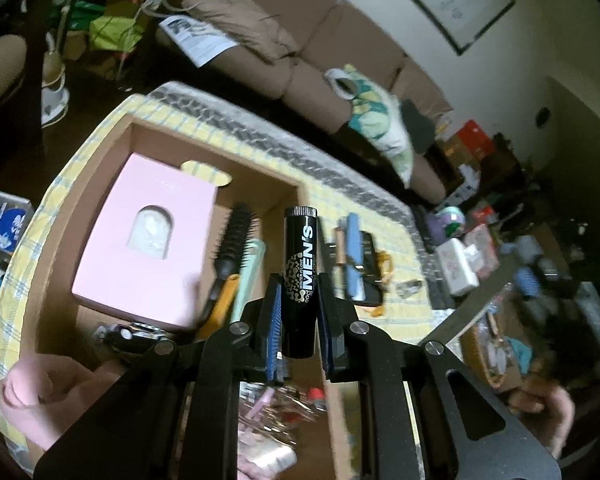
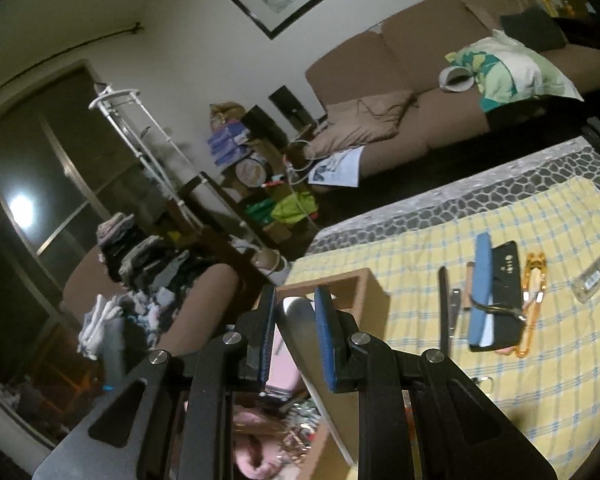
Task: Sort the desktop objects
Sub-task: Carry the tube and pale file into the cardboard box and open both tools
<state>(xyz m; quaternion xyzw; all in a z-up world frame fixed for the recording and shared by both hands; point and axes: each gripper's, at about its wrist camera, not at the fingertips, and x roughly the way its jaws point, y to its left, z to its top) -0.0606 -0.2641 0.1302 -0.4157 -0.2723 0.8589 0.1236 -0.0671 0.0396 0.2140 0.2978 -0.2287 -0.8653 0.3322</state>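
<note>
My left gripper [image 1: 299,280] is shut on a black tube [image 1: 300,248] printed "MEN'S", which stands upright between the pads. It hangs over an open cardboard box [image 1: 204,136] on a yellow checked cloth [image 1: 396,240]. The box holds a pink carton [image 1: 148,236], a black round hairbrush [image 1: 236,236] and a pale green comb [image 1: 252,276]. My right gripper [image 2: 295,296] is shut on a flat silver-grey strip [image 2: 300,332], above the box's corner [image 2: 360,292]. What the strip is I cannot tell.
On the cloth beside the box lie a blue case [image 2: 482,284], a black case [image 2: 504,292], orange snips [image 2: 534,292], a clear small bottle [image 2: 594,276] and a black stick [image 2: 444,308]. A nearer box compartment [image 1: 276,412] holds mixed clutter. A brown sofa [image 2: 400,80] stands behind.
</note>
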